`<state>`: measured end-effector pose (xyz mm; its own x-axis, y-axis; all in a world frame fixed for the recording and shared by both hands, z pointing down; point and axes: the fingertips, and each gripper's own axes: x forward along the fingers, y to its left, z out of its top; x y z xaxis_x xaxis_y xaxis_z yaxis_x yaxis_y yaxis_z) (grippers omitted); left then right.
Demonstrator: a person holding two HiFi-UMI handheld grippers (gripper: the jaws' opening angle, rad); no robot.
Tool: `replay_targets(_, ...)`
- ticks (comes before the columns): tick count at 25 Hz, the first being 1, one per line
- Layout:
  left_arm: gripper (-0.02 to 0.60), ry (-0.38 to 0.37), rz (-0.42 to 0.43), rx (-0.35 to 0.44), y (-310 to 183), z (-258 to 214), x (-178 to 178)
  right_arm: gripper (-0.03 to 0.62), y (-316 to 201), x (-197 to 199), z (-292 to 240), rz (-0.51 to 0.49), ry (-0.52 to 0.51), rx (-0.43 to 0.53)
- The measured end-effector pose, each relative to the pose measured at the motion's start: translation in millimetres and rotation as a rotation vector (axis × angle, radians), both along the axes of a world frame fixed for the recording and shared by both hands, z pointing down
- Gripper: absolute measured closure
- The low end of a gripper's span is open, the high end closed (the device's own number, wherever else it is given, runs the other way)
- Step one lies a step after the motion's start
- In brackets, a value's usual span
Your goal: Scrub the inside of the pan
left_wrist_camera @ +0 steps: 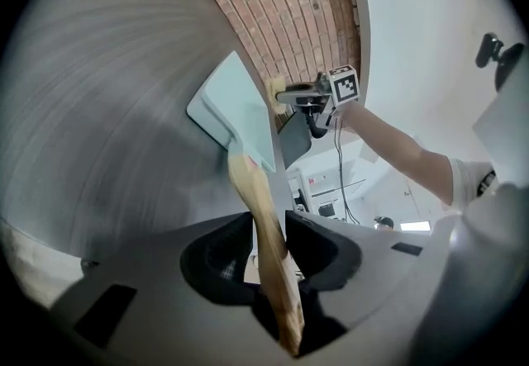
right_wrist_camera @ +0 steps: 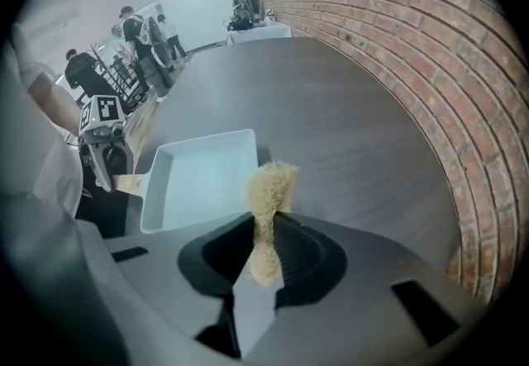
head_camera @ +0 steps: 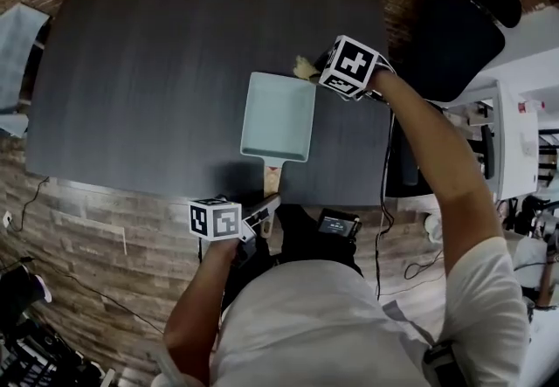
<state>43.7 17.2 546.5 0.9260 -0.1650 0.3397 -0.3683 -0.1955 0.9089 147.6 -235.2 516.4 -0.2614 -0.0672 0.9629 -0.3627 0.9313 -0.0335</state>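
Observation:
A pale blue rectangular pan (head_camera: 278, 114) lies flat on the dark table (head_camera: 148, 71), with its wooden handle (head_camera: 272, 176) pointing at me over the near edge. My left gripper (head_camera: 265, 209) is shut on that handle (left_wrist_camera: 263, 216), which runs between the jaws toward the pan (left_wrist_camera: 235, 108). My right gripper (head_camera: 316, 69) hovers at the pan's far right corner, shut on a tan fibrous scrubber (right_wrist_camera: 269, 191). The tuft of the scrubber (head_camera: 304, 69) sticks out past the jaws, just outside the pan's rim (right_wrist_camera: 202, 178). The pan's inside looks bare.
A brick wall (right_wrist_camera: 397, 42) borders the table's far side. A black chair (head_camera: 454, 36) stands off the table's right corner, with white equipment (head_camera: 515, 141) and cables beside it. Several people (right_wrist_camera: 140, 34) stand far off in the room.

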Motion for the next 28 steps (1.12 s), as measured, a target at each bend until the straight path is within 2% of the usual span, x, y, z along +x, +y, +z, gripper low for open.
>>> replay_targets(7, 0.462, 0.030, -0.026, -0.040, -0.3, 0.2, 0.7, 0.516, -33.3, -38.0, 15.3, -0.205, 0.072, 0.002)
replay_targets(18, 0.467, 0.041, -0.064, -0.056, -0.7, 0.6, 0.0, 0.516, -40.4, -88.5, 41.0, -0.531, 0.164, -0.109)
replay_targets(22, 0.469, 0.040, -0.083, -0.058, -1.1, 0.6, -1.3, 0.517, -36.2, -89.6, 44.6, -0.571, 0.181, -0.152)
replay_targets(28, 0.476, 0.039, -0.132, -0.074, -3.0, 0.9, -4.7, 0.519, -30.4, -66.4, 44.9, -0.587, 0.221, -0.199)
